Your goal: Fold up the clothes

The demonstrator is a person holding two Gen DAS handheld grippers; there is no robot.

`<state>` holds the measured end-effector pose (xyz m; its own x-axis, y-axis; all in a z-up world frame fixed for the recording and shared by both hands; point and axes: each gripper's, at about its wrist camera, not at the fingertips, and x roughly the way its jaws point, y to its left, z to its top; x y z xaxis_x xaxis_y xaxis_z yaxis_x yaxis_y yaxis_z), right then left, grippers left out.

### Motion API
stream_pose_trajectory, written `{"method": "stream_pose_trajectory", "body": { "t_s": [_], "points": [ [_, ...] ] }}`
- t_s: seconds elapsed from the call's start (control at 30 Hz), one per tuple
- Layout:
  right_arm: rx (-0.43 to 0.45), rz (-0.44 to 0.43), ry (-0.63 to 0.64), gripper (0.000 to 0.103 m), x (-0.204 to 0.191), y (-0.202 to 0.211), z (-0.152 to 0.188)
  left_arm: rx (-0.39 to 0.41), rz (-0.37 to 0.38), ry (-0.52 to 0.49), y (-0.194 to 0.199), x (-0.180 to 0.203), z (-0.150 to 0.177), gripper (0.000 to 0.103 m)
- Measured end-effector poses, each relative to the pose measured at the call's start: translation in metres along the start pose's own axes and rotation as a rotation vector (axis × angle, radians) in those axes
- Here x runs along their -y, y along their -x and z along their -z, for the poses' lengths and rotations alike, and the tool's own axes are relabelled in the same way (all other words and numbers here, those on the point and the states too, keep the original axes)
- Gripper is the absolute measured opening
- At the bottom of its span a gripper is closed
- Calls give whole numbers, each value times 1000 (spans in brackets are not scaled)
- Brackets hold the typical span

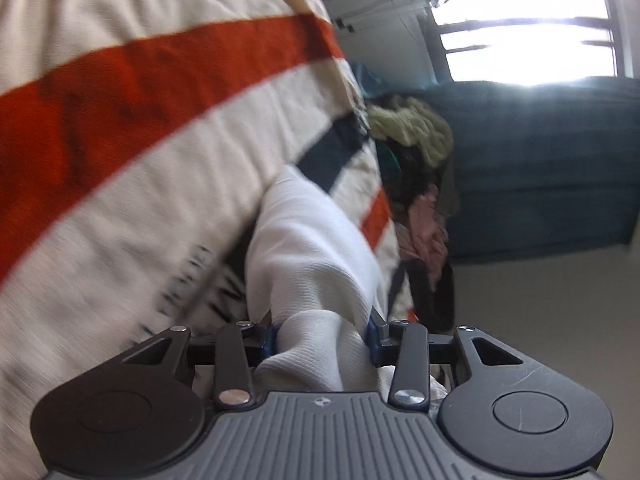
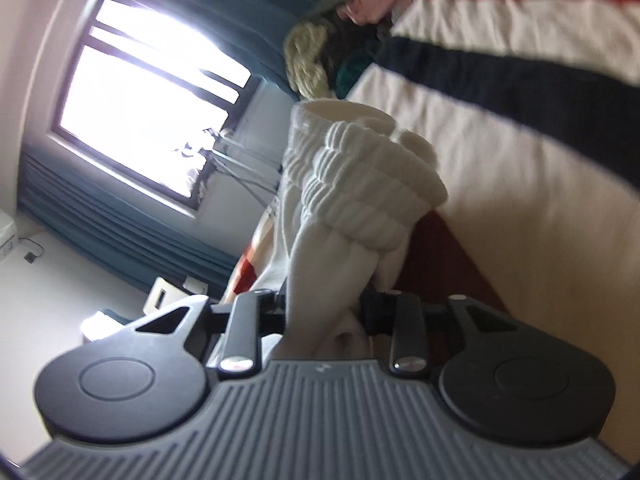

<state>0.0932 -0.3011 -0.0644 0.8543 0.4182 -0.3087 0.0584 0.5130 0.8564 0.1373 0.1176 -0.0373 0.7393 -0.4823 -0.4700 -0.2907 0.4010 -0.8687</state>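
- Both grippers fill the frame bottoms; L gripper (image 1: 322,338) is clamped on a white garment (image 1: 308,248), R gripper (image 2: 324,312) is clamped on the same garment (image 2: 352,184) below its ribbed cuff.
- Fingertips mostly hidden by cloth; views blurred, tilted; garment type hard to tell.
- Garment runs fwd from between each pair of jaws, over a striped blanket (image 1: 132,92).
- Clothes pile (image 1: 416,184) lies beyond, w/ teal curtain (image 1: 540,160) and bright window (image 2: 144,96) behind.

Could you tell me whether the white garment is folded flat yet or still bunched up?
Still bunched up. The white garment hangs crumpled between the left gripper and right gripper, its ribbed cuff scrunched.
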Motion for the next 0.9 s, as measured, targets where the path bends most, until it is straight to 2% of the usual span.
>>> {"method": "stream_pose_trajectory", "body": {
  "t_s": [0.2, 0.33, 0.57, 0.77, 0.9],
  "points": [
    [74, 7, -26, 33, -4, 35, -70, -66, 28, -38, -18, 71, 14, 42],
    [117, 62, -44, 33, 6, 47, -133, -105, 21, -94, -74, 137, 36, 42],
    [243, 169, -43, 33, 39, 42, -250, -171, 8, -171, -218, 241, 78, 42],
    [367, 228, -22, 33, 62, 32, -333, -251, 46, -288, -286, 233, 94, 42],
    [427, 260, 22, 33, 85, 20, -352, -305, 72, -366, -331, 228, 105, 42]
  ]
}}
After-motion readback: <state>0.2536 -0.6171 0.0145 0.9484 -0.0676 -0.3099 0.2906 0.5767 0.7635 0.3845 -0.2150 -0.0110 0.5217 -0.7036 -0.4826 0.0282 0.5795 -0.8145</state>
